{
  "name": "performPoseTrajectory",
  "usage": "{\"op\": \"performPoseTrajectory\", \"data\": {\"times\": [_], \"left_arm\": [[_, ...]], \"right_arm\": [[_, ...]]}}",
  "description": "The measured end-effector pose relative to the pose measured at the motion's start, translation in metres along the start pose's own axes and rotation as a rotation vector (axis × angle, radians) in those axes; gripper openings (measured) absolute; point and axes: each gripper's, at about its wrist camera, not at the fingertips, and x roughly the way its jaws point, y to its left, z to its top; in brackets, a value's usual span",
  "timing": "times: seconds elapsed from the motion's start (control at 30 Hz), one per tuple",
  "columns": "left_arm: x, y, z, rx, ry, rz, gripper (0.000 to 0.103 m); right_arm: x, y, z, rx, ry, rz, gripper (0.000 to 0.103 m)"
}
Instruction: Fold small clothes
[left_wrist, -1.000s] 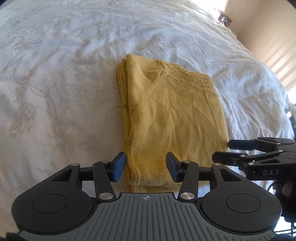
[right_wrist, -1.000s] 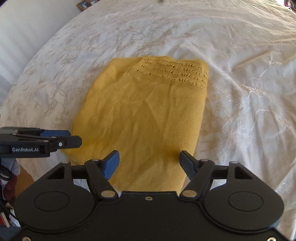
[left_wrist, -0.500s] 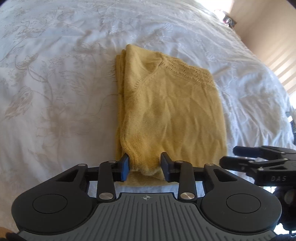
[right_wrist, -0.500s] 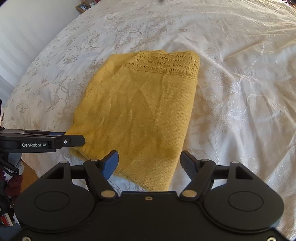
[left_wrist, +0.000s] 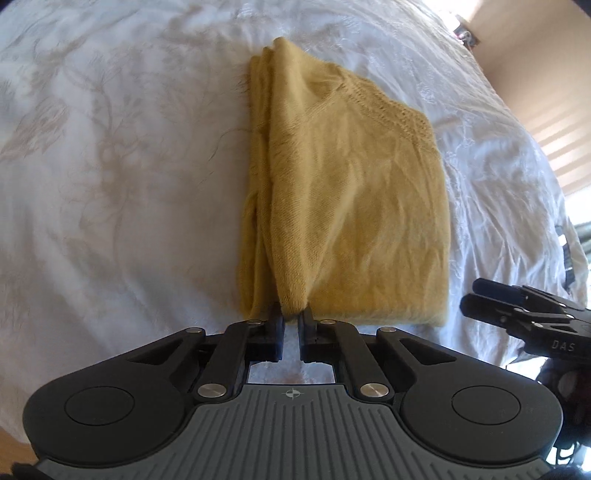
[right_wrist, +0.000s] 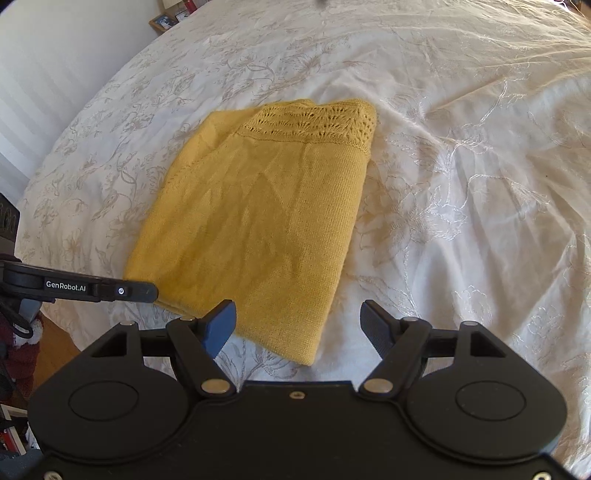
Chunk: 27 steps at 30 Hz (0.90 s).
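Lying on the white floral bedspread (left_wrist: 110, 184), the yellow knit sweater (left_wrist: 351, 206) is already folded into a long panel whose long axis runs straight away from both grippers, lacy band at the far end and hem at the near end. At the near left corner, the left gripper (left_wrist: 291, 317) is clenched on a pinch of the hem, the knit bunching up into a small peak between its pads. Moving right, the hem runs flat across to the near right corner, which is not held. The right gripper (right_wrist: 297, 325) hovers just above that corner with its jaws wide and nothing between them. Judging from this, the next fold should carry the hem away toward the lacy band, once the right gripper drops onto its corner.
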Motion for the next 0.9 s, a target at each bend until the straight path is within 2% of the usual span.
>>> {"op": "performPoseTrajectory", "data": {"times": [0.1, 0.2, 0.27, 0.33, 0.4, 0.43, 0.47, 0.5, 0.63, 0.73, 0.83, 0.9], "left_arm": [[0.003, 0.009, -0.008, -0.026, 0.018, 0.047, 0.0], [-0.002, 0.012, -0.012, -0.062, -0.009, 0.02, 0.0], [-0.01, 0.007, -0.011, -0.047, -0.046, 0.025, 0.0], [-0.023, -0.003, -0.009, -0.005, -0.115, 0.046, 0.002], [-0.036, -0.016, -0.003, 0.056, -0.197, 0.08, 0.014], [-0.039, -0.023, 0.001, 0.088, -0.228, 0.095, 0.029], [-0.04, -0.029, 0.006, 0.117, -0.252, 0.106, 0.039], [-0.038, -0.034, 0.011, 0.146, -0.264, 0.111, 0.042], [-0.012, -0.044, 0.024, 0.2, -0.213, 0.144, 0.042], [0.015, -0.024, 0.018, 0.154, -0.06, 0.227, 0.043], [0.015, -0.005, 0.01, 0.092, -0.024, 0.192, 0.044], [0.005, -0.006, 0.01, 0.103, -0.023, 0.18, 0.043]], "right_arm": [[0.0, 0.004, 0.001, -0.033, 0.0, -0.005, 0.076], [0.004, 0.013, 0.002, -0.078, 0.002, -0.009, 0.076], [0.006, 0.022, 0.005, -0.099, -0.005, -0.011, 0.076], [0.011, 0.028, 0.011, -0.107, -0.012, -0.007, 0.076], [0.016, 0.033, 0.019, -0.104, -0.021, -0.009, 0.076], [0.019, 0.035, 0.023, -0.098, -0.024, -0.009, 0.076], [0.023, 0.035, 0.026, -0.095, -0.024, -0.006, 0.077], [0.026, 0.036, 0.029, -0.095, -0.021, -0.006, 0.077], [0.049, 0.032, 0.024, -0.102, 0.048, -0.05, 0.078], [0.058, 0.013, 0.012, -0.035, 0.111, -0.108, 0.078], [0.049, -0.005, 0.004, 0.043, 0.119, -0.12, 0.078], [0.037, -0.009, 0.006, 0.06, 0.096, -0.113, 0.078]]}}
